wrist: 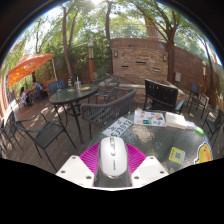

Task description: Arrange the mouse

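A white computer mouse (112, 159) with a grey scroll wheel sits between my gripper's (112, 163) two fingers, its nose pointing away from me. The magenta pads (90, 160) press against both of its sides. The mouse is held above a glass patio table (170, 140). Its rear end is hidden behind the gripper's white body.
An open laptop (160, 95) stands on the glass table beyond the fingers to the right, with papers (150, 119) and a yellow item (204, 153) near it. Metal chairs (105, 108), another round table (72, 95), an orange umbrella (30, 67) and a brick wall (140, 60) lie further off.
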Available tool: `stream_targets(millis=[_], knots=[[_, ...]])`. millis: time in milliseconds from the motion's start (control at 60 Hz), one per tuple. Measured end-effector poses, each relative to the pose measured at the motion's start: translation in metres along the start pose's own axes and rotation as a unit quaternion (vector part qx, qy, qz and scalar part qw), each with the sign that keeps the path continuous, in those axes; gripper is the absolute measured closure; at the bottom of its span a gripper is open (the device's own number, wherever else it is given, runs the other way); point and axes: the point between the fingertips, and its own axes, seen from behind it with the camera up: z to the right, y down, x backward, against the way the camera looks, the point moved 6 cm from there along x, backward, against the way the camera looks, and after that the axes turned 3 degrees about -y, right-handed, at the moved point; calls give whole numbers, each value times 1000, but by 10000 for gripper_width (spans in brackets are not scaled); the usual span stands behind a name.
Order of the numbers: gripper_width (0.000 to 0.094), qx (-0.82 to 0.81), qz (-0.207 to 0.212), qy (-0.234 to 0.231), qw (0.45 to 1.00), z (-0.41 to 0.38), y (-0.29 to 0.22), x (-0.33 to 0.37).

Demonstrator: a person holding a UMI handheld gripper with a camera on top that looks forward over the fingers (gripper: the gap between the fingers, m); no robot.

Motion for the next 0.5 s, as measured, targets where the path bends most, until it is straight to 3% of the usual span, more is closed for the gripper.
stream_targets(millis=[150,250,333,500], knots=[[569,-41,127,-1,991,79,-120,68],[573,-57,175,34,982,170,-147,118],[573,-73,170,71,980,267,-143,118],[569,-91,66,150,982,425,-13,90]])
